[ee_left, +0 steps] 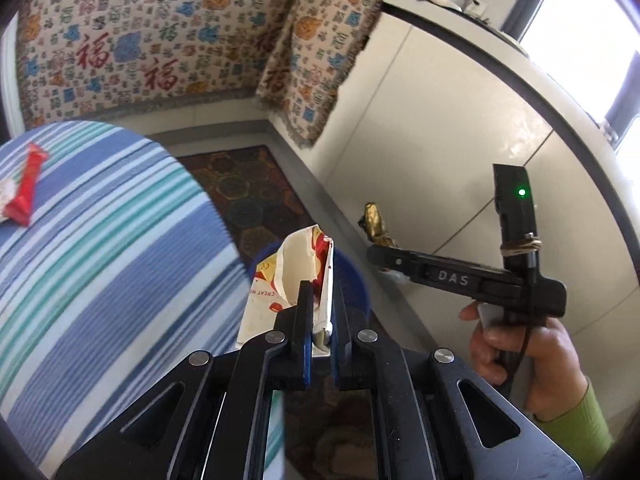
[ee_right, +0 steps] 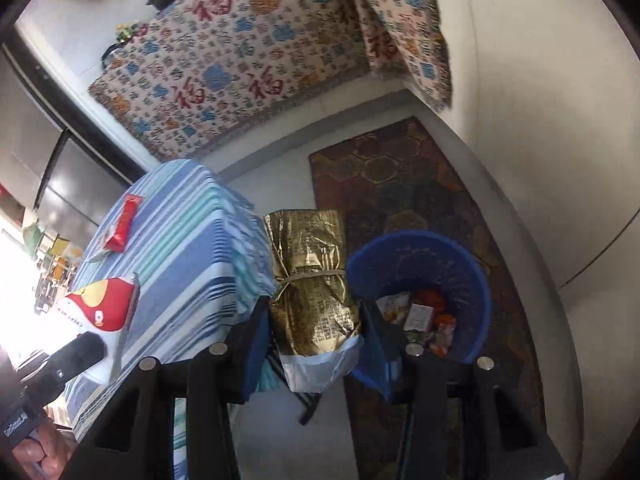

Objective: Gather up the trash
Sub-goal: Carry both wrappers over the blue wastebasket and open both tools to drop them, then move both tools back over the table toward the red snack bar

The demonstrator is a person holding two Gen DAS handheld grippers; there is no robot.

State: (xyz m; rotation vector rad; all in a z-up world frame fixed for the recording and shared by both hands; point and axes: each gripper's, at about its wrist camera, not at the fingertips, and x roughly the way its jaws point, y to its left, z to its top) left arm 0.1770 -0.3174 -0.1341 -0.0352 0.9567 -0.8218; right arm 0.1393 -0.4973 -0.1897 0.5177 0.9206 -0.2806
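The blue bin on the floor is the mark; the right tool, clamped on a gold packet standing long-axis upright, hangs just left of its rim and nearer; the left tool, clenched on a white-and-red wrapper, sits farther left beside the striped surface

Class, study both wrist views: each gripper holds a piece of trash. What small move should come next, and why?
Probably carry the right gripper, shut on the gold packet, a little to its right over the blue bin and open it. The bin sits just beside it, already holding wrappers. The left gripper holds a white wrapper.
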